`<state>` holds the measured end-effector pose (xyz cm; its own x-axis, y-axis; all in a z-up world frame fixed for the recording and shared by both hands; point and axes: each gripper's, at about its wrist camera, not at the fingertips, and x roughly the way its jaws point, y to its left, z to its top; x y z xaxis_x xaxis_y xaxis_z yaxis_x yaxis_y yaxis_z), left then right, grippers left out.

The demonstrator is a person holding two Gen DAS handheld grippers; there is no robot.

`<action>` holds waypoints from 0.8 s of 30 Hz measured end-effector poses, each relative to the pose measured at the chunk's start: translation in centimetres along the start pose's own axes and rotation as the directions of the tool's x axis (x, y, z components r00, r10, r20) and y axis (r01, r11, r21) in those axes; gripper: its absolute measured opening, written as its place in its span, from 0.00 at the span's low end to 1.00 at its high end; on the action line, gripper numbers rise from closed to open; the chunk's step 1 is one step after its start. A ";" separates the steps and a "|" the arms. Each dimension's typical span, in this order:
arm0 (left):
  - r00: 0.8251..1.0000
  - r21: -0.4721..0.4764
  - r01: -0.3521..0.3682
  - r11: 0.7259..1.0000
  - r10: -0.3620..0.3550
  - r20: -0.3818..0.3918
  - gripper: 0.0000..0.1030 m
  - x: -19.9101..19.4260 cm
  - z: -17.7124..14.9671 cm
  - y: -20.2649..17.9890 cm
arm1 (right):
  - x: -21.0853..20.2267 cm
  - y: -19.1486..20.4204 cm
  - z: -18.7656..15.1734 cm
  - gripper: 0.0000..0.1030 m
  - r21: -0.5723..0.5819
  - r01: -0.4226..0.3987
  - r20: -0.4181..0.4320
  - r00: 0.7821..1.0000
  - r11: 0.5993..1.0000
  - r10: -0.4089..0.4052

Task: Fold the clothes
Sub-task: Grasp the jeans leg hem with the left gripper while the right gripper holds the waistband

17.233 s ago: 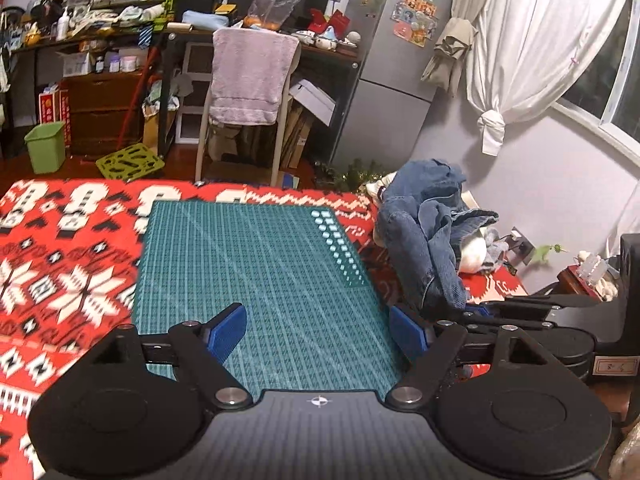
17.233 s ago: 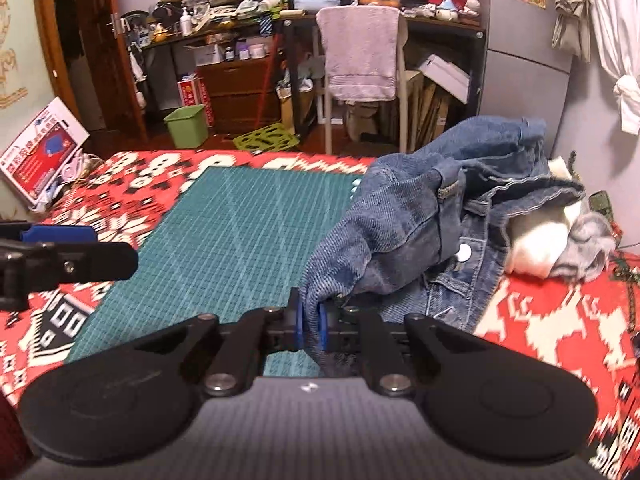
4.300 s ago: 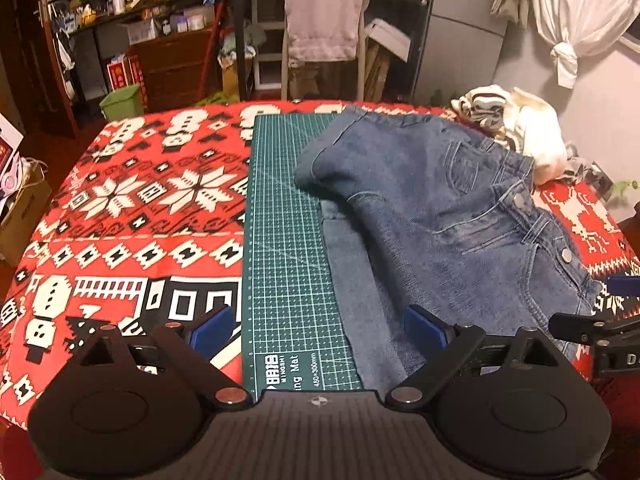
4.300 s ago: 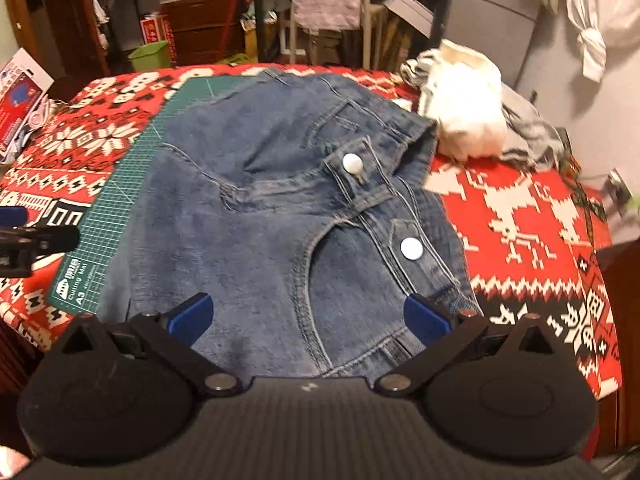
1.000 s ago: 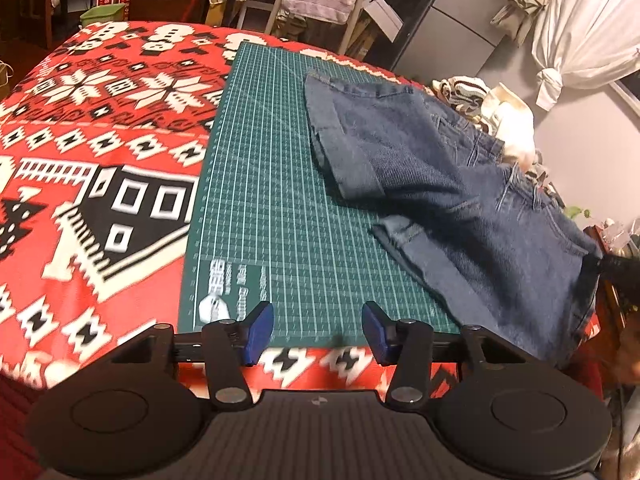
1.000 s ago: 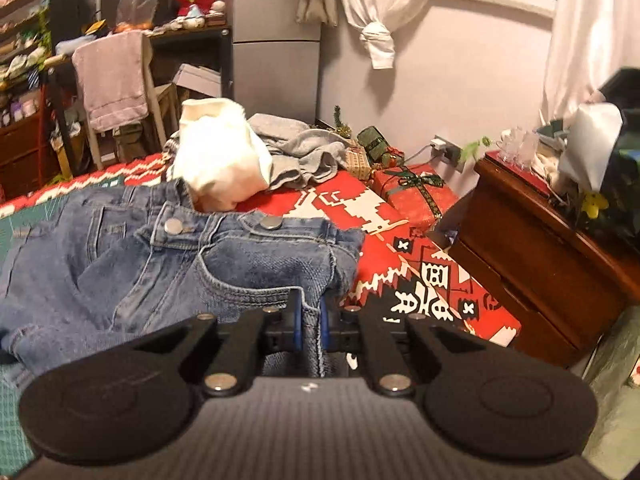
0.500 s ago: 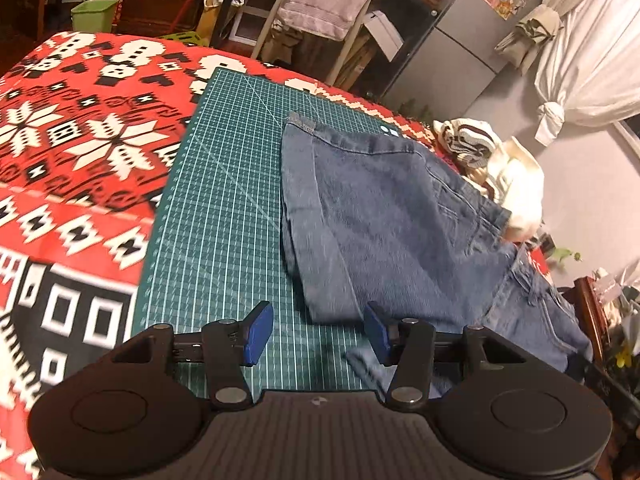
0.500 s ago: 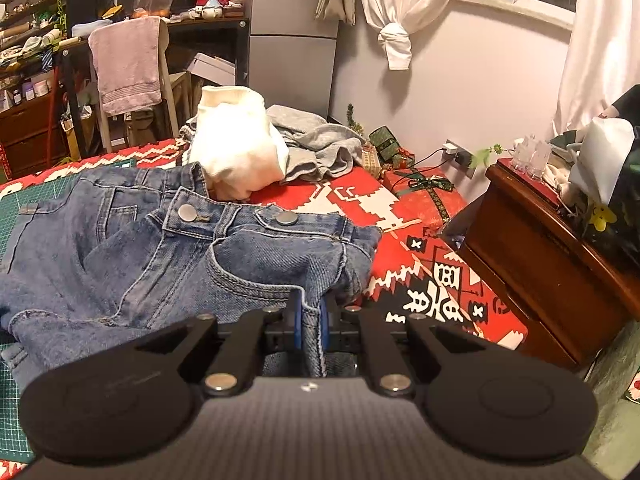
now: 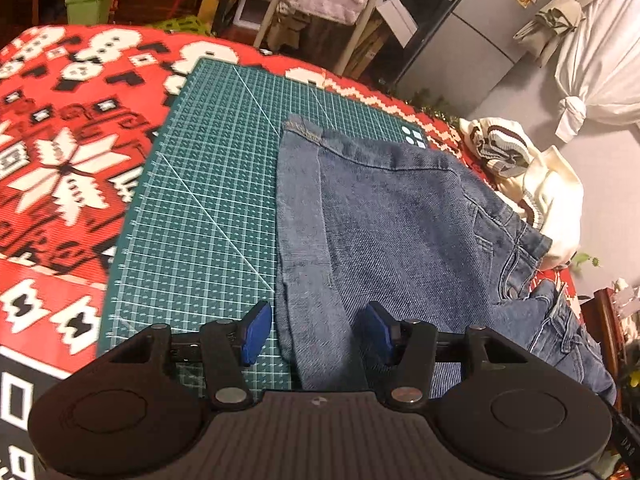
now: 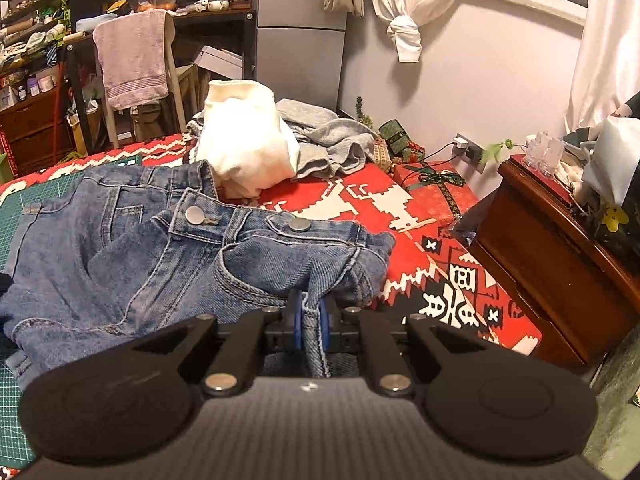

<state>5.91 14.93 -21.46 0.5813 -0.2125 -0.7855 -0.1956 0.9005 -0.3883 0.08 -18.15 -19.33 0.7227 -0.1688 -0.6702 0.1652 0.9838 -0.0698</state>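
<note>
Left wrist view: the left gripper (image 9: 316, 330) hangs open over a denim jacket's (image 9: 400, 232) near edge — the jacket spread across a green cutting mat (image 9: 200, 208). Right wrist view: the right gripper (image 10: 311, 326) is clamped on the jacket's (image 10: 160, 256) hem beside a white garment (image 10: 248, 152).

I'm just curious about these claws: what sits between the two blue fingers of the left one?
In the left wrist view, the left gripper is open, and the near edge of the denim jacket lies between its fingers, over the green cutting mat.
</note>
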 end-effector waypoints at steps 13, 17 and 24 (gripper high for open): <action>0.995 0.070 -0.081 0.994 0.077 0.064 0.08 -2.9 -1.6 -1.3 | -0.9 0.9 0.4 0.10 -0.004 -0.020 0.028 0.999 1.000 0.020; 0.992 0.059 -0.077 0.995 0.070 0.100 0.07 -6.2 -2.6 -0.4 | -1.7 1.4 0.8 0.10 -0.004 -0.066 0.034 0.997 0.998 0.066; 0.994 -0.049 0.005 0.999 0.001 0.107 0.06 -11.2 -5.3 2.7 | -2.5 4.5 0.8 0.10 0.061 -0.306 -0.073 0.948 0.950 0.310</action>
<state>-5.28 17.76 -16.28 0.6624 -0.1699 -0.7296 -0.2314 0.8799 -0.4150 -0.48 -13.37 -17.36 0.6871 0.1496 -0.7110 -0.0233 0.9826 0.1843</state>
